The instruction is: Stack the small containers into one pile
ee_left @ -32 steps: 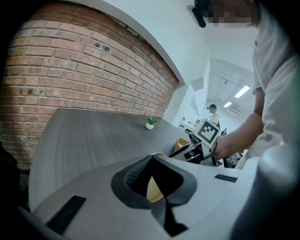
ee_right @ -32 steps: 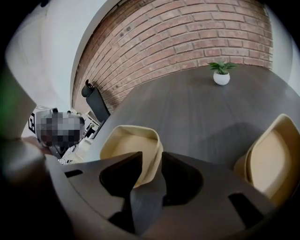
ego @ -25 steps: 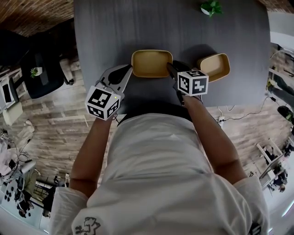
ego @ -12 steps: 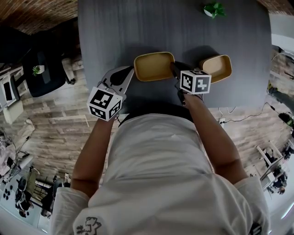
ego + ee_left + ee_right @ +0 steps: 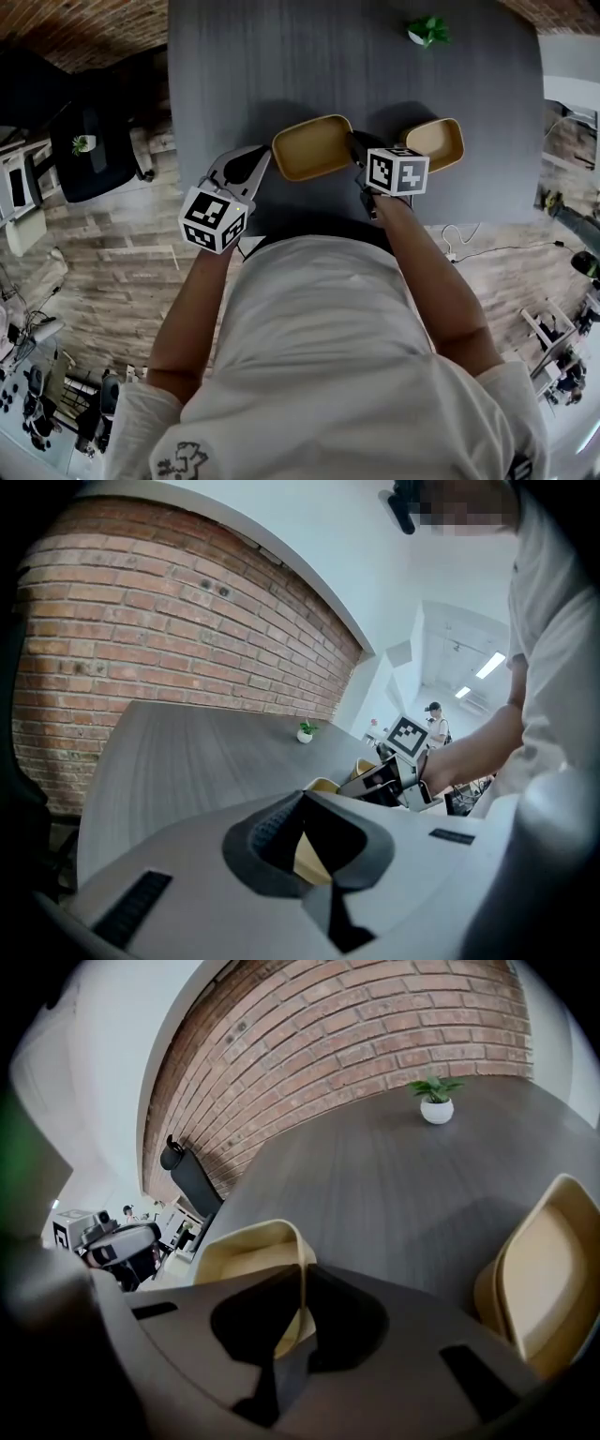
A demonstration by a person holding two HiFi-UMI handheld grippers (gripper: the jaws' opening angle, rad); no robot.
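- The right gripper [image 5: 305, 1275] has just been closing, and its jaws now pinch the thin side wall of the nearer container [image 5: 246, 1262]. One jaw is inside the tray and one outside, the only purchase a shallow open dish offers.
- The left gripper [image 5: 304, 797] has its jaws pressed together with nothing between them. Its tip sits just beside that container's opposite end, probably to steady it, though I cannot tell whether it touches.
- The nearer container is on the table [image 5: 356, 56] close to the front edge, between the two grippers, open side up.
- The second container [image 5: 436, 142] sits just beyond the right gripper's cube, also open side up — the likely base of the pile.
- The grip looks made; the lift and the carry across remain, and a one-wall pinch may let the tray swing.
- A potted plant [image 5: 427, 31] stands well apart, towards the far edge.
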